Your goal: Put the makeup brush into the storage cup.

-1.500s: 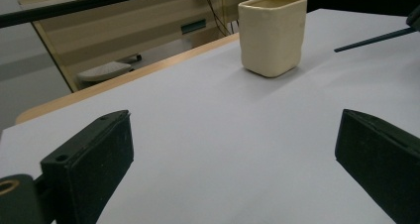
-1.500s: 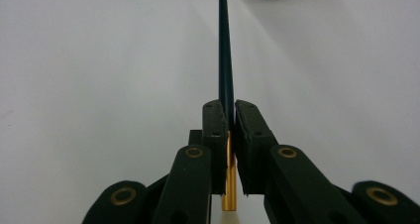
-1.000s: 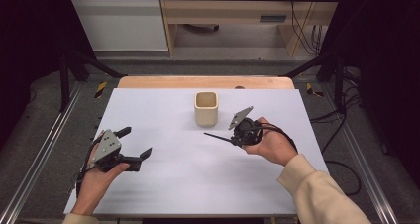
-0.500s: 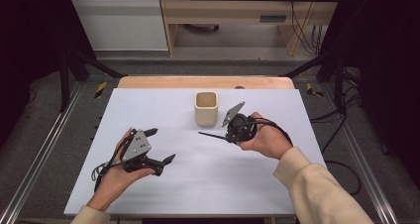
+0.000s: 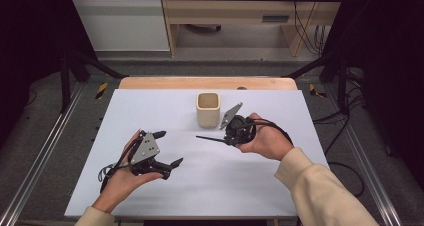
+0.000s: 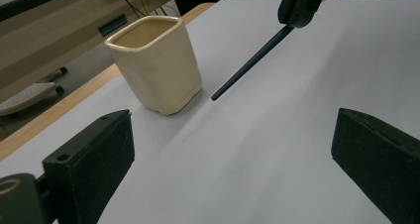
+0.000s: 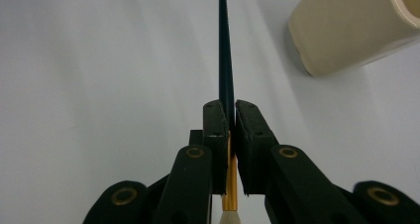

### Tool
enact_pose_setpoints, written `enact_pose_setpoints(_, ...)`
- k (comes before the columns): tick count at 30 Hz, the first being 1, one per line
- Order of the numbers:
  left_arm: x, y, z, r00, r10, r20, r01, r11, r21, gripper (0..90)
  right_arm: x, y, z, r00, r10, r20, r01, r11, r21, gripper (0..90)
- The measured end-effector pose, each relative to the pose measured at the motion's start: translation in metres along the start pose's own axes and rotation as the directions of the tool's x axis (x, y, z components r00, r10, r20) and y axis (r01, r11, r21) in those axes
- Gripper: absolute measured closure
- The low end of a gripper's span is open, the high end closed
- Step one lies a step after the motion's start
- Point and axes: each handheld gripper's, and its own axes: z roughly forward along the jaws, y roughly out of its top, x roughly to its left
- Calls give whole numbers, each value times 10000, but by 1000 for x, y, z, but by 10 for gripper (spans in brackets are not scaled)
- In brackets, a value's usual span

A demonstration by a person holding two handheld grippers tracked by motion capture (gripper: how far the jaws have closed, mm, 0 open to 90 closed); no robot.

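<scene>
Right now our right tongs [image 5: 231, 135] clamp a slim dark paintbrush with a gold ferrule [image 5: 210, 139], handle tip just beside the cream square ceramic cup [image 5: 208, 109] on the white tabletop [image 5: 260, 186]; left tongs [image 5: 167, 148] gape empty. We judge tilting the brush upright before lowering wisest

Table sheet [image 5: 210, 186] was evenly lit from above, bright, no hard glare; surroundings fell into deep black. Soft short shadow sat beside the cup [image 5: 208, 109]. High view was slightly soft and grainy. Gripper views: near jaws blurred, cup [image 6: 158, 65] reasonably sharp, mild vignetting toward corners.
</scene>
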Motion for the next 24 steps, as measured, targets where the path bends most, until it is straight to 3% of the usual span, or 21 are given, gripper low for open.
enact_pose_setpoints(7, -4, 3, 1, 9998, 168, 86, -169, 9998, 93, 29, 3, 5, 0, 9996, -249, -106, 249, 9997, 16, 843)
enact_pose_setpoints(10, -8, 6, 2, 9984, 555, 109, -559, 9979, 327, 36, 7, 8, -1, 9991, -369, -202, 370, 9993, 30, 842)
enact_pose_setpoints(16, -13, 7, 7, 9959, 858, 281, -872, 9946, 558, 56, 14, 15, 1, 9968, -695, -399, 694, 9976, -30, 842)
enact_pose_setpoints(24, -16, 6, 13, 9944, 996, 366, -1018, 9928, 632, 72, 22, 21, 4, 9939, -934, -581, 932, 9956, -59, 842)
